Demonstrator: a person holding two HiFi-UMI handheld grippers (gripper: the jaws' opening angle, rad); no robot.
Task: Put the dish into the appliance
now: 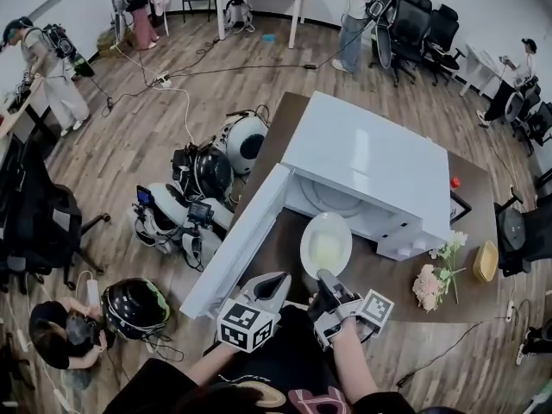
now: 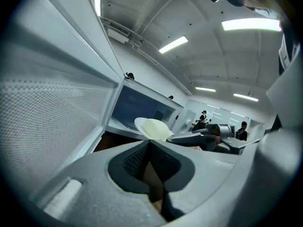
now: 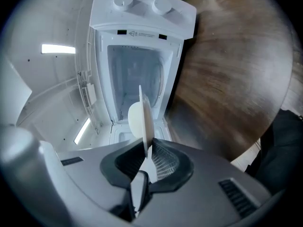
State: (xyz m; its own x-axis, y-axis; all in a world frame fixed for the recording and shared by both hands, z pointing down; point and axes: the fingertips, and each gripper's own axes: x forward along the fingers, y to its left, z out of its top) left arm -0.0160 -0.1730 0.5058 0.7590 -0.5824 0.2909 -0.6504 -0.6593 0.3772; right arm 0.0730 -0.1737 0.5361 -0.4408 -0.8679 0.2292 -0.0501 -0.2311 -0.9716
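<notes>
A brown table point(image 1: 392, 279) is carrying a white appliance point(image 1: 371, 166), a microwave oven, which is sitting with its door point(image 1: 237, 240) swung wide open to the left. A round turntable point(image 1: 332, 198) is showing inside the cavity. The pale dish point(image 1: 326, 244) is hanging just in front of that opening, above the table. The right gripper point(image 1: 326, 280) is clamping the near rim of the dish point(image 3: 142, 119) between its pads. The left gripper point(image 1: 272, 285) is hovering beside the open door, its jaws pressed together with nothing between them. A bunch of flowers point(image 1: 435, 274) is lying on the table to the right, near a small yellow basket point(image 1: 486, 261).
</notes>
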